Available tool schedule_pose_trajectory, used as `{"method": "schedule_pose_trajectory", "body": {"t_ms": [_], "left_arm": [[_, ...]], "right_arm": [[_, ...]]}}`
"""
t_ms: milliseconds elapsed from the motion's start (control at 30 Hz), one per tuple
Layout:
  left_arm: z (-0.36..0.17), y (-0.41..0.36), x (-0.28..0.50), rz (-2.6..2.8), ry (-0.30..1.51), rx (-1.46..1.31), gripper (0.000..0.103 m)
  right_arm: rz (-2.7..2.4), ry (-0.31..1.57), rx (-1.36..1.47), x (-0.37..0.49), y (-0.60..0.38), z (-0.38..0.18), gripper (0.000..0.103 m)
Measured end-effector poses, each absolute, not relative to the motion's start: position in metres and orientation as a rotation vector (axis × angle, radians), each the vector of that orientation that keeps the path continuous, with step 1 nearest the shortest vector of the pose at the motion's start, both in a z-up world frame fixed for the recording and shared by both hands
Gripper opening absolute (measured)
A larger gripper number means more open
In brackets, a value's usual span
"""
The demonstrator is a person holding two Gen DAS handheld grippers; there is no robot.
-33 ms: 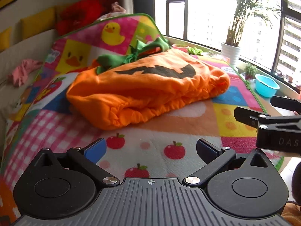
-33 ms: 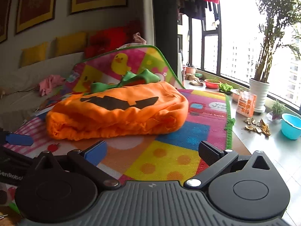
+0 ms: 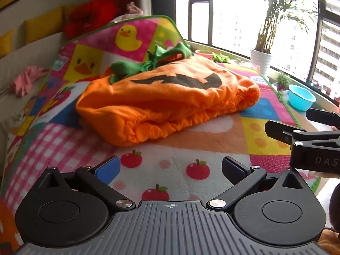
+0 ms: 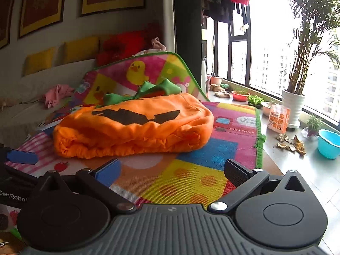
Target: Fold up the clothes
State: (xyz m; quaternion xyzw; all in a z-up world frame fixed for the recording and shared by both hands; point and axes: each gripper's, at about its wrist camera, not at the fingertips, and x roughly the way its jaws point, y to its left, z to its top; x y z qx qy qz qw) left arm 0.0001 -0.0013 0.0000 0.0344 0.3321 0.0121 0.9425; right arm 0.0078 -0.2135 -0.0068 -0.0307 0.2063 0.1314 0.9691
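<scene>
An orange pumpkin costume (image 3: 170,99) with a black jagged mouth and green leaf collar (image 3: 153,62) lies folded in a thick bundle on the colourful play mat (image 3: 170,161). It also shows in the right wrist view (image 4: 136,125). My left gripper (image 3: 170,169) is open and empty, hovering over the mat a short way in front of the bundle. My right gripper (image 4: 170,172) is open and empty, also short of the bundle, to its right. The right gripper's fingers (image 3: 282,131) show at the right edge of the left wrist view.
The mat (image 4: 191,180) ends at a green edge on the right. Beyond it a grey sill holds a blue bowl (image 4: 329,143), an orange box (image 4: 278,118), a potted palm (image 4: 293,106) and dried peels. A pink cloth (image 3: 27,80) lies far left.
</scene>
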Motion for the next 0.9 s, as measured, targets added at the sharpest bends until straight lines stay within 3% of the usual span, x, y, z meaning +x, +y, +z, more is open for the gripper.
{"method": "schedule_pose_trajectory", "body": {"t_ms": [900], "left_arm": [[0.008, 0.01, -0.007, 0.076, 0.645, -0.026, 0.103]], "right_arm": [[0.278, 0.429, -0.033, 0.005, -0.214, -0.005, 0.103]]}}
